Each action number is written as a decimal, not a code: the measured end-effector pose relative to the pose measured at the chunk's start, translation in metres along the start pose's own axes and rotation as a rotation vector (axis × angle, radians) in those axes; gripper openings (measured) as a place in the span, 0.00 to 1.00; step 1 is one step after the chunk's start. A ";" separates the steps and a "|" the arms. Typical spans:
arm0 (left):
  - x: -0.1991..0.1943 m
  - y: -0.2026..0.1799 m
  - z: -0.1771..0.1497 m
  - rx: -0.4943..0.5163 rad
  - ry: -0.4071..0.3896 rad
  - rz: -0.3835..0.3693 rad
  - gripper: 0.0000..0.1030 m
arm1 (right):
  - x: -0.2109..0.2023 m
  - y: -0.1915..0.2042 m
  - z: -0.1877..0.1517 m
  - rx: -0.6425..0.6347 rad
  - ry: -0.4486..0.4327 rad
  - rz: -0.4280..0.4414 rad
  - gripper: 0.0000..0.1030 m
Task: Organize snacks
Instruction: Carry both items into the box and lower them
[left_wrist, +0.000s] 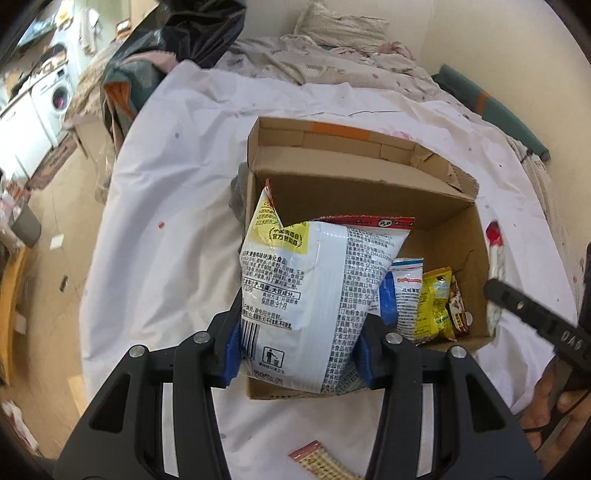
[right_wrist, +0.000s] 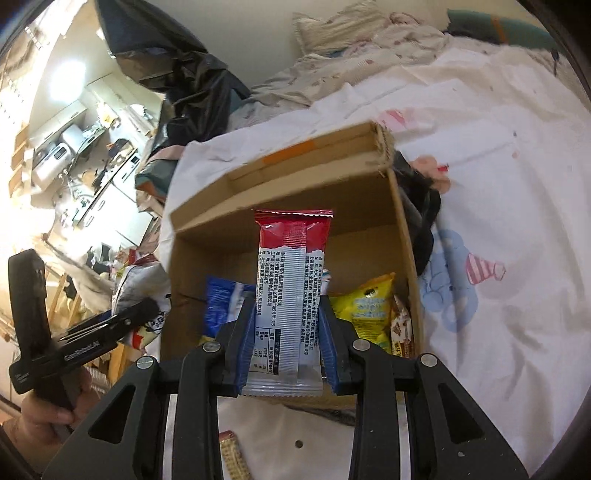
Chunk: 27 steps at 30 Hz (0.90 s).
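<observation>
Cardboard box (left_wrist: 436, 206) holds blue (right_wrist: 221, 299), yellow (right_wrist: 365, 306), perhaps brown packets (right_wrist: 400, 326).

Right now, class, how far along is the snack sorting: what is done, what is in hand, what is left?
Done: a blue packet, a yellow packet and a brown one lie in the cardboard box. In hand: the left gripper clamps a large white bag, the right gripper a red-and-white bar, both over the box. Left: releasing them, and a wrapper on the sheet.
</observation>
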<state>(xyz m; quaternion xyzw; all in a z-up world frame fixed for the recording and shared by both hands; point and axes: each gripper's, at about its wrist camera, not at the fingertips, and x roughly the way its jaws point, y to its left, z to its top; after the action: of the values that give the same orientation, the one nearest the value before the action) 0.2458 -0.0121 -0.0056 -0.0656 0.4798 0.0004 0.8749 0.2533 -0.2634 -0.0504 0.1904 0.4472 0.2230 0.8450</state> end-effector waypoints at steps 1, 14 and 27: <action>0.004 -0.001 -0.001 -0.004 0.004 -0.005 0.44 | 0.005 -0.003 0.000 0.010 0.015 -0.003 0.33; 0.024 -0.010 -0.005 0.025 -0.005 0.017 0.44 | 0.037 -0.001 0.000 -0.036 0.099 -0.070 0.33; 0.026 -0.011 -0.003 0.010 0.012 0.009 0.44 | 0.054 -0.003 -0.003 -0.053 0.159 -0.098 0.33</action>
<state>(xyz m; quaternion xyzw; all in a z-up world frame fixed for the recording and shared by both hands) 0.2583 -0.0254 -0.0278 -0.0588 0.4852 0.0017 0.8724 0.2782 -0.2354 -0.0900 0.1275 0.5155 0.2073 0.8216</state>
